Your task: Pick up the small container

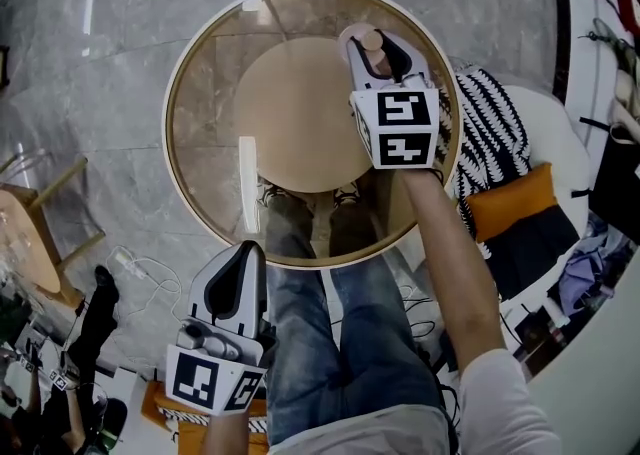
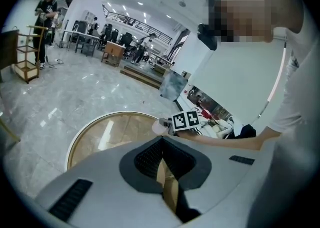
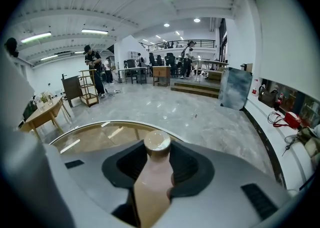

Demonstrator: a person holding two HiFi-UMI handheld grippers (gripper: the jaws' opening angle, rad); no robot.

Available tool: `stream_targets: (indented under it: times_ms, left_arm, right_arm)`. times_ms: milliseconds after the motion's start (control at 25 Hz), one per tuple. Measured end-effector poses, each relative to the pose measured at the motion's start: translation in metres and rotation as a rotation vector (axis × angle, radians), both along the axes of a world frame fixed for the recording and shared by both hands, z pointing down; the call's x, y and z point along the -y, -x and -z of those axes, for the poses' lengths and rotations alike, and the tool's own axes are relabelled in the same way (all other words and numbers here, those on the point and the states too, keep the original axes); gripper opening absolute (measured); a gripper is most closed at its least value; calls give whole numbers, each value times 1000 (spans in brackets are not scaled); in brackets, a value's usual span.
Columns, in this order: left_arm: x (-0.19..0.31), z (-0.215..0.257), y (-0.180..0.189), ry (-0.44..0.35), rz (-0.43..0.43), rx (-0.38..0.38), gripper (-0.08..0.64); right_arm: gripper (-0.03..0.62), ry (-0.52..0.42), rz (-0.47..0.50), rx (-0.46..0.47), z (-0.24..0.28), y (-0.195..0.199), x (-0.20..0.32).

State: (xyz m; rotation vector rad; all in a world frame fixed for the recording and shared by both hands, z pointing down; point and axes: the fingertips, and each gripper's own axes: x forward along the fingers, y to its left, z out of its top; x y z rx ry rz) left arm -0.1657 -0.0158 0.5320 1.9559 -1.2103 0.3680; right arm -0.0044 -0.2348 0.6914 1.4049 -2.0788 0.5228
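Glass counter [image 1: 190,73]: right gripper [image 1: 376,47] jaws clamped on small container [image 3: 156,172] over its far-right rim, left gripper [image 1: 243,255] jaws together off its near edge; grasp looks made, next needs a steady lift.

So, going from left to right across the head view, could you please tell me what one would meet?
wooden table → left gripper → right gripper holding the small container → black-and-white patterned cushion

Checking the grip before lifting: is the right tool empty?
No, the container sits pinched between the jaws of the right tool, its round cap poking out past them.
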Motion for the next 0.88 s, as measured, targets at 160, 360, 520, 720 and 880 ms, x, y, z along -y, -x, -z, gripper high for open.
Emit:
stream_targets:
  times_ms: [160, 360, 520, 720, 880]
  left_arm:
    - [-3, 4, 0, -8, -2, 3, 18]
    - [-11, 9, -3, -21, -2, 6, 18]
    - [-16, 13, -5, -27, -5, 6, 18]
    - [-24, 15, -8, -32, -5, 7, 18]
    - [-27, 19, -10, -41, -9, 8, 18]
  right_arm:
    - [148, 2, 10, 2, 3, -1, -9]
    - [149, 14, 31, 11, 8, 3, -25]
    - [149, 14, 44, 13, 12, 4, -35]
    - [149, 17, 58, 18, 16, 5, -47]
    - [149, 22, 71, 20, 19, 6, -58]
